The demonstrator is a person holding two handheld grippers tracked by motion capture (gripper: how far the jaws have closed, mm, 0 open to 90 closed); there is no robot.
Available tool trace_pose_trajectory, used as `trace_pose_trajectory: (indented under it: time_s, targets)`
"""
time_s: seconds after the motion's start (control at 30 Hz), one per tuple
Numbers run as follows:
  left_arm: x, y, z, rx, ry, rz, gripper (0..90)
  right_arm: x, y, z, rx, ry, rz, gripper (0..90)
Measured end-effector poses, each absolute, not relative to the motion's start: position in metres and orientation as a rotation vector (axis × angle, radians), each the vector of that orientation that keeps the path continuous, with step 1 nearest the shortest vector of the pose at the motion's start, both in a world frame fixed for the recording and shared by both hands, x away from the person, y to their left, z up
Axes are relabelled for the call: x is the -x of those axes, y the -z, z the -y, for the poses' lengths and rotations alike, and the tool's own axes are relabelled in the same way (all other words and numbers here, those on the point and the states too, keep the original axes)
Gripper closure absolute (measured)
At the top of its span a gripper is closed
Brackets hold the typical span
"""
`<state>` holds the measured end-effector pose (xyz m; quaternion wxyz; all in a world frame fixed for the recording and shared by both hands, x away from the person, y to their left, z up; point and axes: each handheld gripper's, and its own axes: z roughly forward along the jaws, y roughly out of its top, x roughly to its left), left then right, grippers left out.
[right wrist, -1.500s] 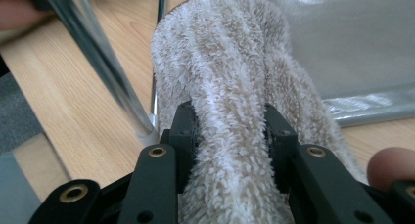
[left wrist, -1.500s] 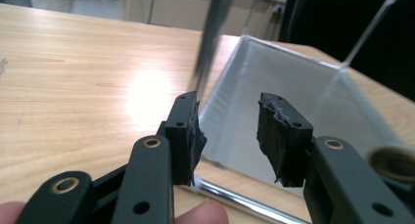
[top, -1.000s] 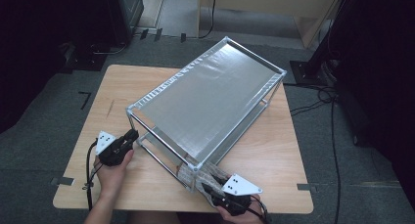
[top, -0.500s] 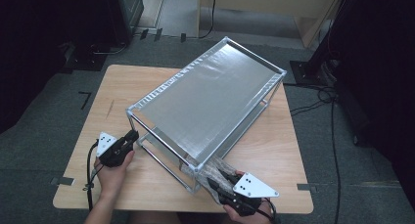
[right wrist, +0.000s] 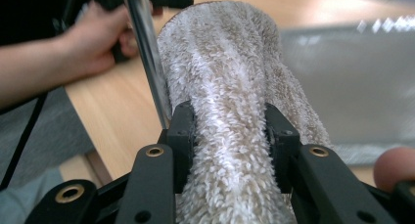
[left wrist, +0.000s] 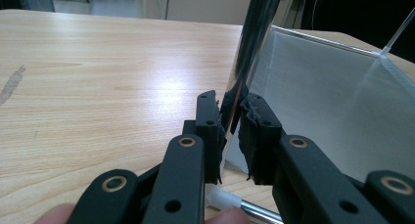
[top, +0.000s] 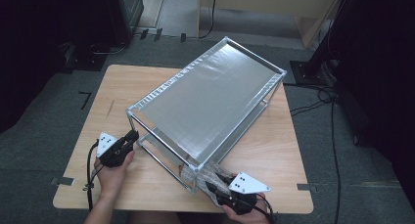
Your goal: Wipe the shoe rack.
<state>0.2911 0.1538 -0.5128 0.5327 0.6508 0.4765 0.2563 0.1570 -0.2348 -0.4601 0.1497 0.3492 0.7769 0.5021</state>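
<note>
A chrome wire rack (top: 210, 97) with a silvery shelf liner stands slantwise on the wooden table (top: 122, 87). My left gripper (top: 131, 136) is at the rack's near-left corner, shut on the upright chrome post (left wrist: 254, 33) just above the table. My right gripper (top: 213, 182) is at the nearest corner, shut on a beige terry cloth (right wrist: 225, 62). The bunched cloth (top: 208, 174) lies against that corner's post (right wrist: 144, 43) and the lower shelf edge. A hand holds each gripper from the table's near edge.
The liner panel (left wrist: 318, 101) rises right beside my left jaws. The other hand (right wrist: 93, 43) shows beyond the post in the right gripper view. Bare tabletop lies left of the rack. Cables and dark furniture (top: 318, 67) stand on the floor behind the table.
My right gripper with the cloth slid slightly right along the rack's near corner, then came back left. The left gripper and the rack have stayed put.
</note>
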Motion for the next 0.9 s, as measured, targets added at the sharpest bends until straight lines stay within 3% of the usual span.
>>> trace_pose_trajectory:
  time_s: [0.33,0.9]
  targets:
    - [-0.292,0.513,-0.155,-1.551,-0.600,-1.133,79.0,-0.164,0.493,0.223,-0.997,-1.280,-2.388,64.3]
    - [-0.291,0.513,-0.153,-1.561,-0.623,-1.136,79.5,-0.148,0.427,0.241,-0.930,-1.540,-2.187,64.2]
